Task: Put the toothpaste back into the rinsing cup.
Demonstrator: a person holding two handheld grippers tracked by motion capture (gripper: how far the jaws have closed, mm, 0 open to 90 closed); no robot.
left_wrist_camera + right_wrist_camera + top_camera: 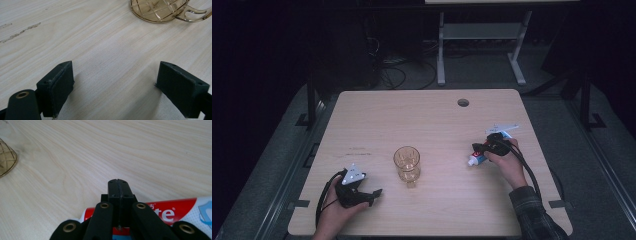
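The right tool (479,148) sits shut tight on top of a toothpaste tube (476,159) lying on the counter (432,120), not holding it. The left tool (371,194) is wide open, empty. The tube looks soft and squishy; grab its middle gently. The amber glass mug (407,165) nearby could break.

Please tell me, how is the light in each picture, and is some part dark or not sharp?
High view: table lit, surroundings nearly black, amber glass mug small and soft. Left gripper view: bright and even, left hand-held gripper casting soft shadows on the wood. Right gripper view: bright, right hand-held gripper slightly blurred over the toothpaste tube.
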